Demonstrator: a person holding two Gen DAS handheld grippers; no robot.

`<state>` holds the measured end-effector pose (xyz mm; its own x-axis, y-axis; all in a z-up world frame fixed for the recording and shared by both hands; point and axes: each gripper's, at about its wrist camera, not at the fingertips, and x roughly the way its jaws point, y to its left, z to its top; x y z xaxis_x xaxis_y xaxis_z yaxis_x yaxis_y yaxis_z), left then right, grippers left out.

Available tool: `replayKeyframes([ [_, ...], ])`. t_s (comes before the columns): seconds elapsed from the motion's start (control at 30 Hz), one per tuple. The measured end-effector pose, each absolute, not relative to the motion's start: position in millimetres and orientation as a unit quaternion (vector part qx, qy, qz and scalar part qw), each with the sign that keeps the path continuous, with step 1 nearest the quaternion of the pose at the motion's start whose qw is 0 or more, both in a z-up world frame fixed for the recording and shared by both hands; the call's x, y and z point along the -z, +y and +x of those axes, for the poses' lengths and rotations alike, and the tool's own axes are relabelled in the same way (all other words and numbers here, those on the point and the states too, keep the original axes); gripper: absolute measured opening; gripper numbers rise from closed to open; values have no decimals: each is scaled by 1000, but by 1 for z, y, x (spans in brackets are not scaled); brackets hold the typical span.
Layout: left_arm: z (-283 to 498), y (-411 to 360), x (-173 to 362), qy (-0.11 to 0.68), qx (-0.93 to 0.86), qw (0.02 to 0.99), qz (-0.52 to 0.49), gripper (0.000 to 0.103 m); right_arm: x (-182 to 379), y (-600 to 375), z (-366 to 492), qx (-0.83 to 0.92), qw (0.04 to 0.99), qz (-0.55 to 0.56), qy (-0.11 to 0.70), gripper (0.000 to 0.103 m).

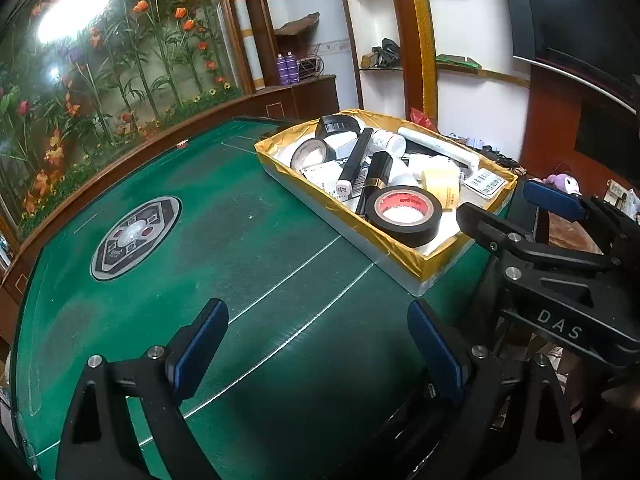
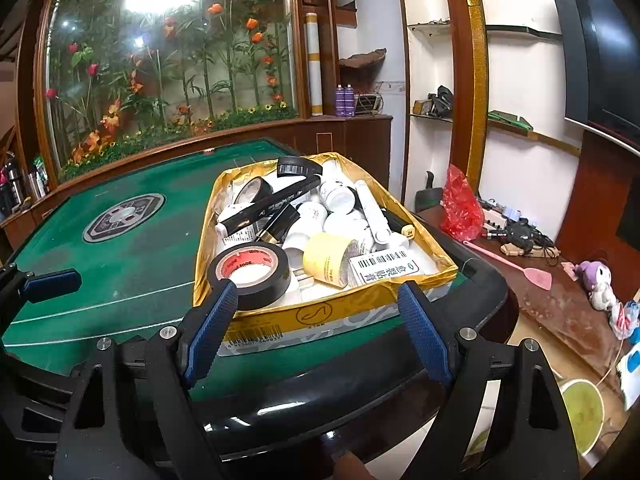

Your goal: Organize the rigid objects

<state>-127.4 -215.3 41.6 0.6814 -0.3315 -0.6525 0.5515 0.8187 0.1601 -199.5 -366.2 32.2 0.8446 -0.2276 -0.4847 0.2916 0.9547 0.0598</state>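
Left wrist view: my left gripper [image 1: 316,344] stands apart and empty over the green table [image 1: 200,240]; the gold-lined box [image 1: 312,196] of rigid items sits at centre right, the black tape roll [image 1: 404,216] at its near end.

Right wrist view: my right gripper [image 2: 316,320], jaws apart and holding nothing, faces the box [image 2: 316,312]. The tape roll [image 2: 250,274], lower centre, looks light and stiff; I judge a grip across its rim safest.

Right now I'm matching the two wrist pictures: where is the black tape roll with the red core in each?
Left wrist: the black tape roll with the red core lies right of centre, in the near end of the gold-lined box.
Right wrist: lower centre-left, same near end of the box.
Shared landmark: the pale yellow tape roll beside it.
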Motion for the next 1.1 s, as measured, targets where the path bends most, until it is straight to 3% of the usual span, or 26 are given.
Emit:
replayKeyframes([
  [1.1, -116, -194, -47, 308, 184, 921, 149, 92, -38, -355, -201, 126, 962, 52, 238, 83],
])
